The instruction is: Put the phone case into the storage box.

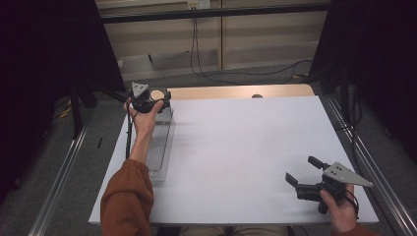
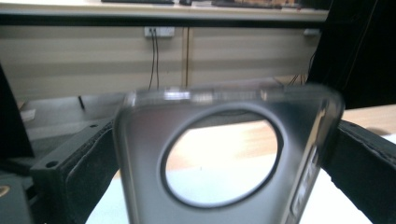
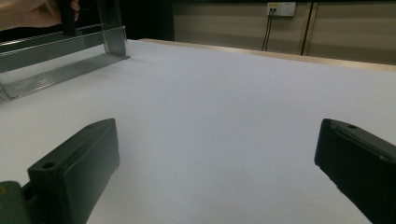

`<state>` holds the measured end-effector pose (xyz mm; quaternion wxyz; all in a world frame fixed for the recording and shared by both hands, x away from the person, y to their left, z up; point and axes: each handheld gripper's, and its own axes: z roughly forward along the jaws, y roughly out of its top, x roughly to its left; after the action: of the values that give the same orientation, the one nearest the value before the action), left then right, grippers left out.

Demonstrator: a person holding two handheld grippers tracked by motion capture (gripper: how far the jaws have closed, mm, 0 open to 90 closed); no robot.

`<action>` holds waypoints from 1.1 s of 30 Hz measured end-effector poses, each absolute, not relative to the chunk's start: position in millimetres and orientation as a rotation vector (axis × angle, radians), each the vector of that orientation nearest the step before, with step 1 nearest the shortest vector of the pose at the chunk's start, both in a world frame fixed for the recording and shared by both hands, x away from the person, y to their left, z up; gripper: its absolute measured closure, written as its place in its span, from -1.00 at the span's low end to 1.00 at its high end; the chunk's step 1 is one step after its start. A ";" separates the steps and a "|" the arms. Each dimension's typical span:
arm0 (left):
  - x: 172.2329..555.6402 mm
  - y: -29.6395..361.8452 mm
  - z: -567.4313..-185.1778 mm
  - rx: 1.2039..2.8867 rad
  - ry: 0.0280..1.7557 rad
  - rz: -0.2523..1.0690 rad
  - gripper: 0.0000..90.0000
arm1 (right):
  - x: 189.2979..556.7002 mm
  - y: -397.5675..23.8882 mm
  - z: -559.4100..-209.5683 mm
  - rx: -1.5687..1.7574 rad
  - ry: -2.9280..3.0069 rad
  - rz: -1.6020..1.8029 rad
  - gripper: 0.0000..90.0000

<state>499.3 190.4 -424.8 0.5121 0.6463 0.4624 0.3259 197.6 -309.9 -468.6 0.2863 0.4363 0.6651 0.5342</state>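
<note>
The right gripper (image 1: 301,171) is seen at the near right corner of the white table surface (image 1: 246,147), held low in the person's right hand (image 1: 339,209). Its two black jaws are spread wide apart and nothing is held or touched between them; bare white surface is seen in the gap in the right gripper view.

Farther off, at the far left of the table, a long clear plastic tray with a ribbed floor (image 1: 158,150) is laid along the table's left edge. The left gripper (image 1: 156,101) is held at the tray's far end, and its jaws are clamped on a translucent grey plastic plate with a large round hole (image 2: 224,158), with one jaw pressed against each side edge. The plate is held upright.
</note>
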 end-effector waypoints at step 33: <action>454.8 213.8 -413.8 1.485 1.062 0.783 -0.95 | 199.4 -307.9 -468.7 1.161 1.784 1.416 -1.00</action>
<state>454.8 213.8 -413.8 0.5458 0.6264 0.4479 0.3302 199.4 -307.9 -468.7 0.2882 0.4349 0.6682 0.5304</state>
